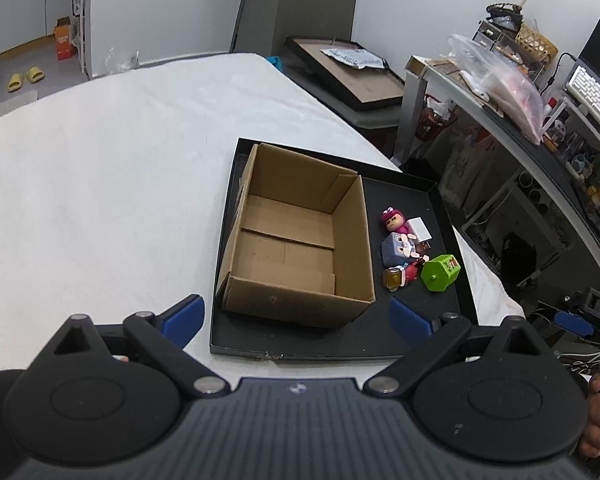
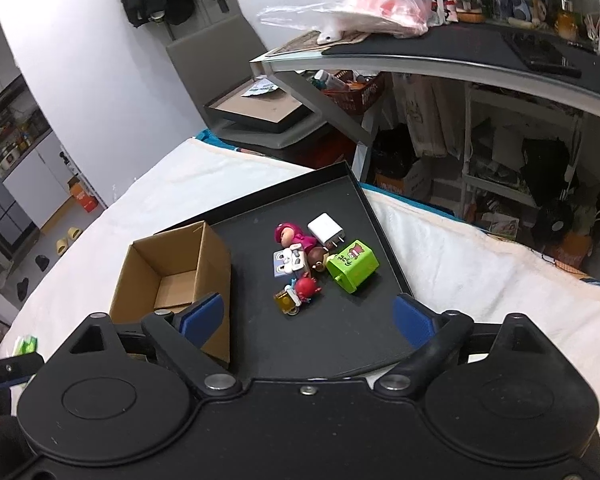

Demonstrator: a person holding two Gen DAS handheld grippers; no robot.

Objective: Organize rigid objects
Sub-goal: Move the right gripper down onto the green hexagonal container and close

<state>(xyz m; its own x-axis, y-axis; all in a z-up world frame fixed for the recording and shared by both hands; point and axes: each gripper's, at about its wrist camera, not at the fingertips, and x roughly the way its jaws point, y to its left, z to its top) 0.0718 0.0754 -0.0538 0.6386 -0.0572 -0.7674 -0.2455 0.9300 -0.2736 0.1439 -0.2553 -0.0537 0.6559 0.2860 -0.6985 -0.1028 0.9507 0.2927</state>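
The left gripper (image 1: 296,318) and right gripper (image 2: 308,318) hover with jaws wide, holding nothing. Beyond, a shallow black tray (image 2: 332,344) holds an open brown cardboard box (image 1: 296,240) beside small plastic toys (image 2: 306,264)

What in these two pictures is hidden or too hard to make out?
- Cardboard box, right wrist view: its near floor is hidden by its own wall and the right gripper.
- Brown figure, left wrist view: almost wholly hidden behind the grey cube toy.
- Green cube: its printed characters are too small to read.
- Black tray, both views: the near edge is partly covered by the left gripper or the right one.
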